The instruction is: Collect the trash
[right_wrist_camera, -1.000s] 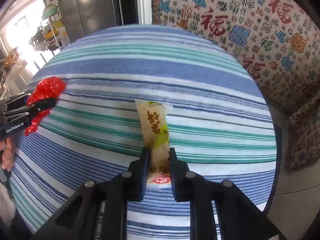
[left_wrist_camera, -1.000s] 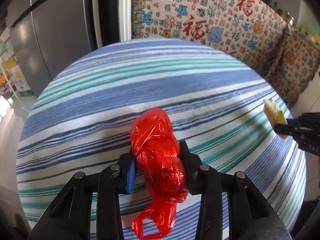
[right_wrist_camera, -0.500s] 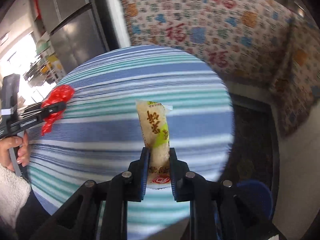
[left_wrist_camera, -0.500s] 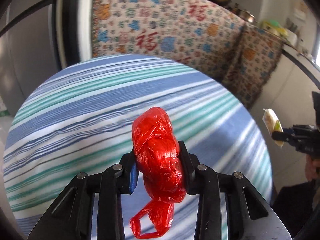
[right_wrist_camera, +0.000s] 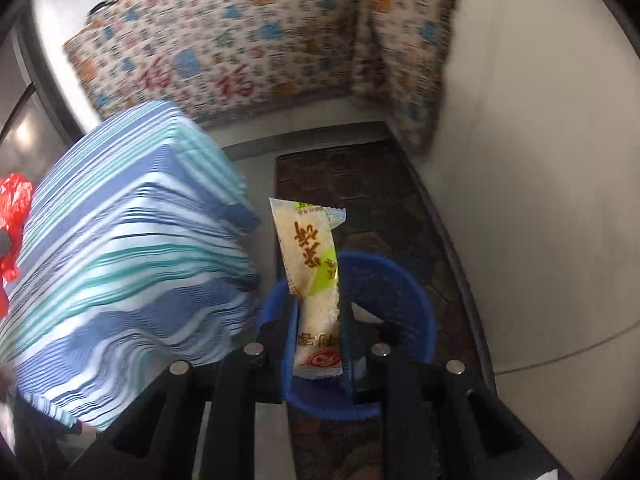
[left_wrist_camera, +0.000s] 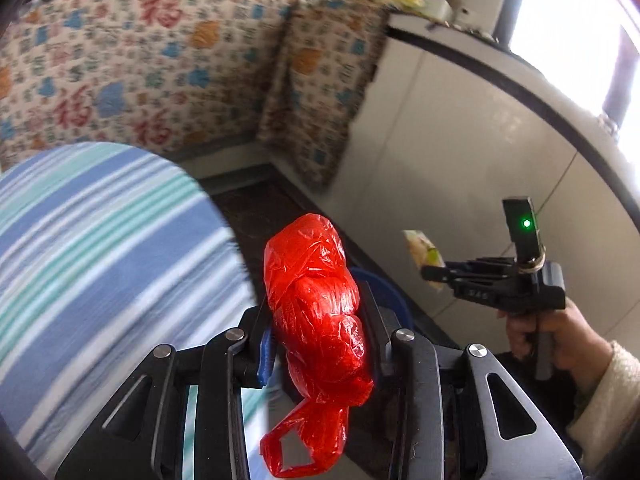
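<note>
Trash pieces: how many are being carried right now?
2. A red plastic bag sits in the left claw; a snack wrapper in the right claw, above the blue bin.

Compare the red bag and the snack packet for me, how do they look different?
The red bag is crumpled, glossy plastic bunched into a lump with a loop hanging below; the snack packet is a flat, straight, whitish wrapper with printed characters and a green patch. The bag bulges wide between the left tool's fingers; the packet is slim in the right tool. Both are gripped near their lower part and stick up, near the blue bin.
</note>
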Available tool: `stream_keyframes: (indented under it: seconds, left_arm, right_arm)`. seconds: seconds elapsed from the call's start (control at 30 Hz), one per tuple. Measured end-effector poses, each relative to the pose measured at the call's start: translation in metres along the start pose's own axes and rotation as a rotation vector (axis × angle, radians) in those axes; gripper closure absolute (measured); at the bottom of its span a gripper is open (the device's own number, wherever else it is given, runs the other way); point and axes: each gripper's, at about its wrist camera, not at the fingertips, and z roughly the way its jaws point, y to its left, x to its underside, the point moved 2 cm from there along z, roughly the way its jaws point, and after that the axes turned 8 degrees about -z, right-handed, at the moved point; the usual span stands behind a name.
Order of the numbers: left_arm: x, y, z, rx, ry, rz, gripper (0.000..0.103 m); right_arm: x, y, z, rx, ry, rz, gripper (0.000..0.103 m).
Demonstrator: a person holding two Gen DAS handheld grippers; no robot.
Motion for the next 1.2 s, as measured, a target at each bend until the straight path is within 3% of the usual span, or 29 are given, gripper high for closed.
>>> stream_keyframes:
  seconds: [0.27, 0.47, 0.57, 0.6, 0.67, 0.77, 0.83, 0.9, 1.0, 1.2]
  left_arm:
    - [0.011, -0.041, 0.124, 0.052, 0.133, -0.016, 0.065]
    - [0.012, -0.054, 0.18, 0.06, 0.18, -0.003, 0.062]
    - [0.016, -0.055, 0.197, 0.072, 0.194, -0.002, 0.051]
    - [0.017, -0.056, 0.204, 0.072, 0.197, 0.0, 0.039]
    - [0.018, -0.059, 0.215, 0.065, 0.194, 0.002, 0.023]
    - [0.021, -0.061, 0.219, 0.042, 0.202, 0.007, 0.021]
    - [0.021, -0.061, 0.213, 0.019, 0.185, 0.021, 0.021]
    - [0.022, -0.064, 0.197, -0.016, 0.147, 0.067, 0.016]
    - [0.024, -0.073, 0.16, -0.082, 0.077, 0.144, 0.0]
    - [0.04, -0.079, 0.077, -0.181, 0.049, 0.209, 0.0]
  right_arm:
    - [0.01, -0.037, 0.029, -0.025, 0.079, 0.048, 0.084]
    - [0.023, -0.053, 0.037, -0.016, 0.104, 0.058, 0.083]
    - [0.031, -0.064, 0.043, -0.004, 0.105, 0.076, 0.08]
    - [0.033, -0.068, 0.046, -0.006, 0.108, 0.088, 0.077]
    - [0.036, -0.07, 0.049, -0.03, 0.105, 0.1, 0.053]
    - [0.035, -0.07, 0.046, -0.008, 0.083, 0.084, 0.029]
    - [0.034, -0.075, 0.04, 0.005, 0.061, 0.104, 0.021]
    - [0.031, -0.079, 0.03, 0.039, 0.027, 0.126, 0.02]
    - [0.024, -0.077, 0.007, 0.094, -0.047, 0.125, 0.018]
    - [0.042, -0.062, -0.059, 0.144, -0.146, 0.183, 0.016]
